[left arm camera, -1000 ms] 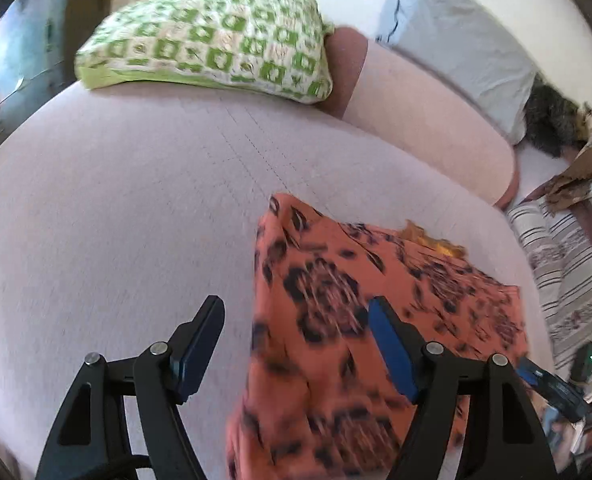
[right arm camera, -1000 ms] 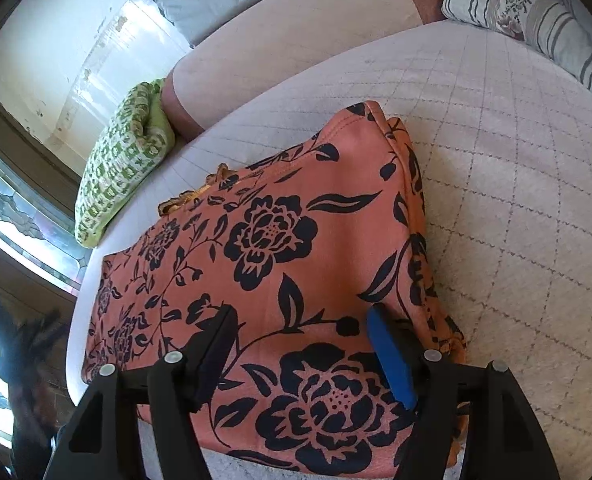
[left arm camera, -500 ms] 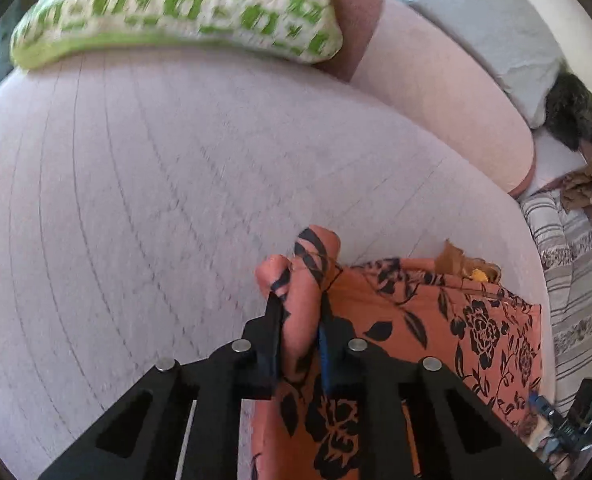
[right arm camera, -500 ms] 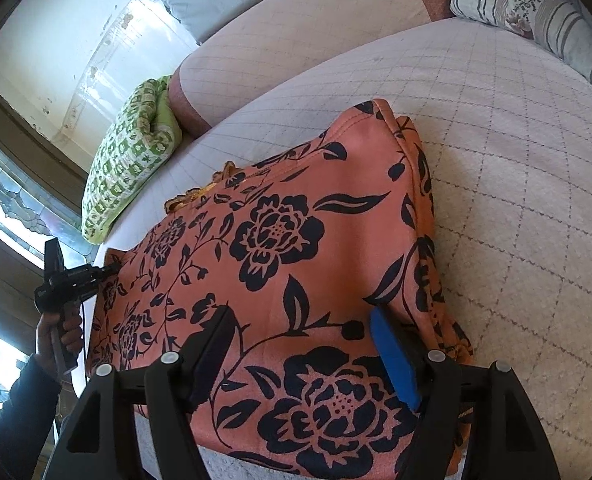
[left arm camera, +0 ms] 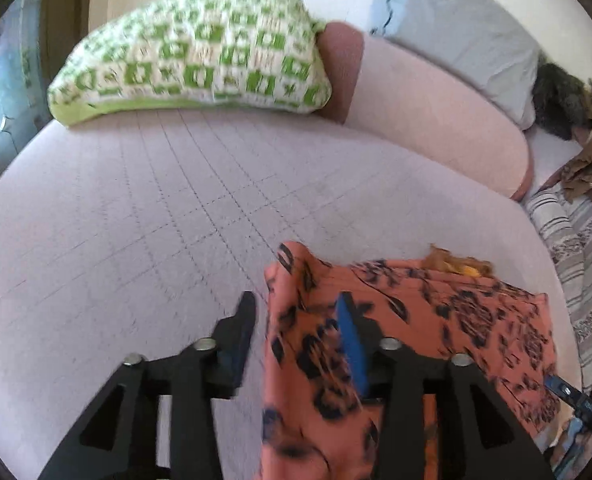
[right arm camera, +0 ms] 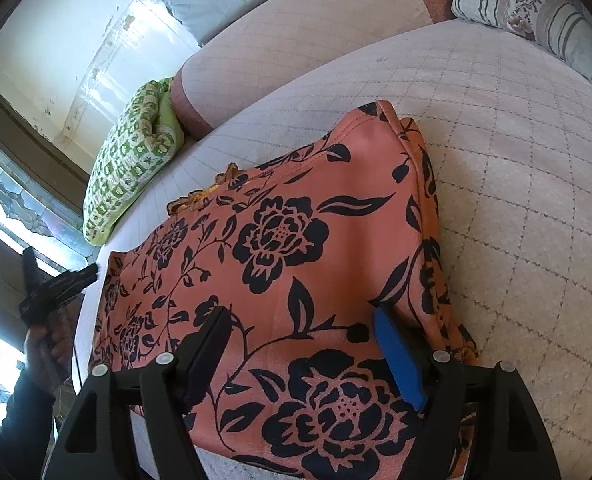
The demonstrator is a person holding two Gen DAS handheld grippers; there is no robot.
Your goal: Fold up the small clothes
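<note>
Orange black-flowered garment (right arm camera: 296, 248); green-checked pillow (left arm camera: 200, 60).

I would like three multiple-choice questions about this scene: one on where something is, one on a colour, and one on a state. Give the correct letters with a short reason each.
1. Where does the green-and-white pillow lie?
A. at the far edge of the bed, beside the long pink bolster
B. on top of the garment
C. on the floor

2. What colours does the floral garment have?
A. blue with white dots
B. orange with black flowers
C. plain grey

3. How does the right gripper stand?
A. shut on the pillow
B. shut with nothing inside
C. open over the garment

Answers:
1 A, the pillow rests against the bolster's end, far from the garment.
2 B, black blossoms and leaves show on orange cloth.
3 C, its fingers stand wide apart and the cloth lies flat between them, not pinched.
</note>
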